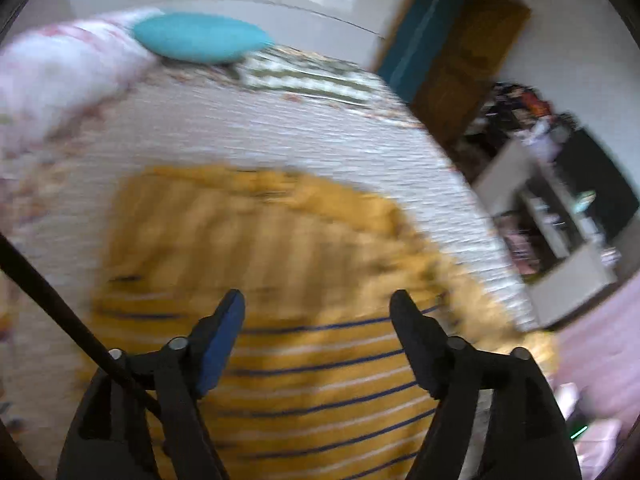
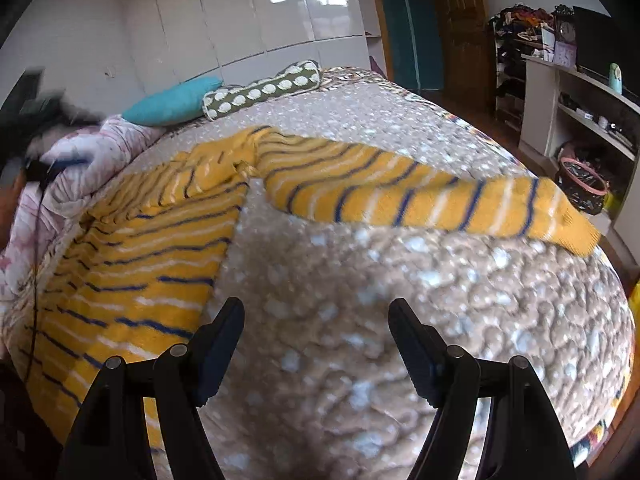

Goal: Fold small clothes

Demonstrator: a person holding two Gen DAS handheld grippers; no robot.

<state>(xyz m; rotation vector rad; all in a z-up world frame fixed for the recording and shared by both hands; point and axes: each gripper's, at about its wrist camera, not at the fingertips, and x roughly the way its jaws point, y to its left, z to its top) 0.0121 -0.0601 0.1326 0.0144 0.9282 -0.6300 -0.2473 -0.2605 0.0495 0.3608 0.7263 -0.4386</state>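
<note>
A yellow sweater with blue and white stripes (image 2: pixel 152 248) lies flat on the bed (image 2: pixel 360 360). One sleeve (image 2: pixel 420 196) stretches out to the right toward the bed's edge. My right gripper (image 2: pixel 316 312) is open and empty above the bare bedspread, just right of the sweater's body. In the blurred left wrist view my left gripper (image 1: pixel 318 304) is open and empty, hovering over the sweater (image 1: pixel 280 280).
A teal pillow (image 2: pixel 172 100) and a dotted bolster (image 2: pixel 264 88) lie at the bed's head, with a pink quilt (image 2: pixel 80 168) at the left. White shelves (image 2: pixel 576 112), a basket (image 2: pixel 580 184) and a wooden door (image 2: pixel 460 20) stand at the right.
</note>
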